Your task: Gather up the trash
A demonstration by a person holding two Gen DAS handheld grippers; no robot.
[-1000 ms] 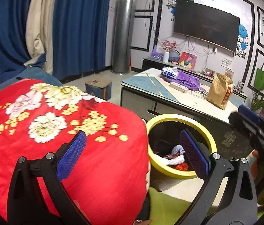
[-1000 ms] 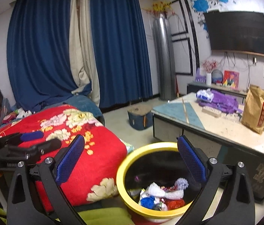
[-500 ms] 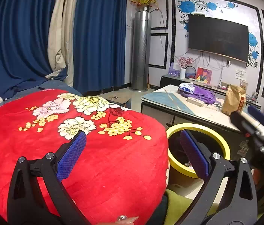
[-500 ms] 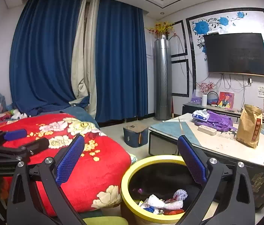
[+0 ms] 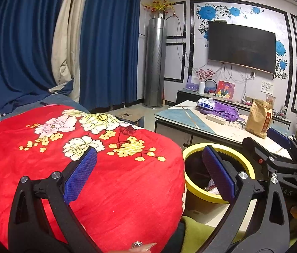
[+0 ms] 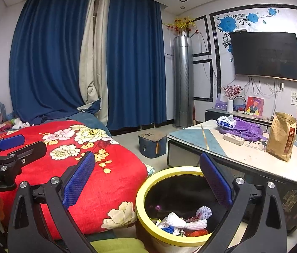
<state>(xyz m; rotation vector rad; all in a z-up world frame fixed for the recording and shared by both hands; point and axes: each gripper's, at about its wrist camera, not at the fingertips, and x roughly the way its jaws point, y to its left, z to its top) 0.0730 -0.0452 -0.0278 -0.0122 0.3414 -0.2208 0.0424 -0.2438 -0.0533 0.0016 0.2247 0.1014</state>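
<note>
holding both grippers empty, we sit between pickups: the left gripper (image 5: 146,175) hangs spread wide over the red floral blanket (image 5: 97,168), the right gripper (image 6: 147,181) gapes above the yellow-rimmed trash bin (image 6: 169,239), where foam netting and wrappers (image 6: 183,224) already lie. next we likely scan the coffee table (image 6: 243,156) for loose scraps.

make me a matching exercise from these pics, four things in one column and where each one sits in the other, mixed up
Things:
1. trash bin
2. brown paper bag
3. floral blanket
4. television

Places:
a. on the wall
b. draped over the bed
c. on the floor between the bed and the low table
d. standing on the low table

Pairs: 1-c, 2-d, 3-b, 4-a
</note>
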